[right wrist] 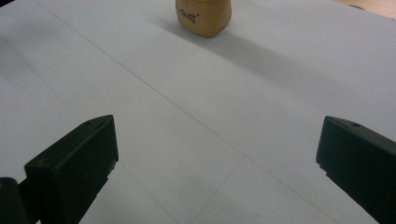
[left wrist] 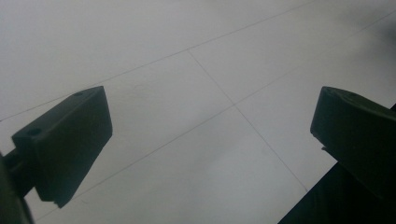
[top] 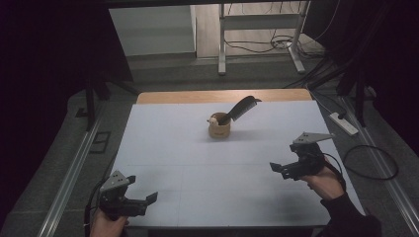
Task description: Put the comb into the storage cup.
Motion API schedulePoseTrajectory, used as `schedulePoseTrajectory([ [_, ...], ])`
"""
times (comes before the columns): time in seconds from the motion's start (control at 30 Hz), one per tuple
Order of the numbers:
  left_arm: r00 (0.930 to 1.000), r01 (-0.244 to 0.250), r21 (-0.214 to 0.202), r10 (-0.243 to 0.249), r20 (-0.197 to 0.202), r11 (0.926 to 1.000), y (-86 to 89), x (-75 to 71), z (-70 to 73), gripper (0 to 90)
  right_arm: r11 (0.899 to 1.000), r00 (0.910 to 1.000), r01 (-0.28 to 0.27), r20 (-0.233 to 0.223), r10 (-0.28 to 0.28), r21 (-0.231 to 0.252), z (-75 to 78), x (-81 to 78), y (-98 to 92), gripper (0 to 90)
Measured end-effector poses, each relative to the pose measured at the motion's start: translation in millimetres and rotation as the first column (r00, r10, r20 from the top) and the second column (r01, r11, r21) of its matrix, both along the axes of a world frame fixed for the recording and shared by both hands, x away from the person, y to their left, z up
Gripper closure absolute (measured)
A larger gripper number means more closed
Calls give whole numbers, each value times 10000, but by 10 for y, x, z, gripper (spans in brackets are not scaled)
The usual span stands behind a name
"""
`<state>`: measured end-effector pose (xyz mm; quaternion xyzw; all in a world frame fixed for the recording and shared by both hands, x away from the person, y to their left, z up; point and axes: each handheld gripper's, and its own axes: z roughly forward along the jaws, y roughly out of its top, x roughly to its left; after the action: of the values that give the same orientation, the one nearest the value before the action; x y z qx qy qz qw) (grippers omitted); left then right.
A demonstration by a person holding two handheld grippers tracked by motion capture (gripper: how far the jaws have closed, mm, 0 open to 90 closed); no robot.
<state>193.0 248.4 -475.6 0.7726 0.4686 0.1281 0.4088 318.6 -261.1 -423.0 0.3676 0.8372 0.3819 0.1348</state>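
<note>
Resting w/ jaws spread wide & empty, left gripper (top: 143,198) & right gripper (top: 277,169) sit well apart from small tan wooden cup (top: 219,128) holding black plastic comb (top: 241,108).

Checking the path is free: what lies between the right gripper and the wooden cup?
Nothing but bare white table between the right gripper and the wooden cup, seen in the right gripper view.

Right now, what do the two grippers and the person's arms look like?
Both are black two-jaw tools with blocky, flat-faced jaws. The left gripper and the right gripper each carry a grey three-cornered plate on top. A black cable trails from each. A dark sleeve covers the right forearm.
</note>
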Motion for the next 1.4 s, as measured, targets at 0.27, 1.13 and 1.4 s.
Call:
schedulePoseTrajectory([
  [0.27, 10000, -21, 16, 21, 53, 10000, 2, -5, 4, 0, 9999, 9998, 146, -115, -146, -12, -47, -108, -123, 0],
  [1.13, 9994, -275, 353, 266, 235, 9990, 5, -42, 23, 0, 9902, 9904, 1382, 1, -1382, -217, -208, -478, -570, 0],
  [1.4, 9987, -432, 487, 419, 287, 9979, 22, -65, 29, 0, 9852, 9855, 1696, -69, -1698, -250, -252, -568, -650, 0],
])
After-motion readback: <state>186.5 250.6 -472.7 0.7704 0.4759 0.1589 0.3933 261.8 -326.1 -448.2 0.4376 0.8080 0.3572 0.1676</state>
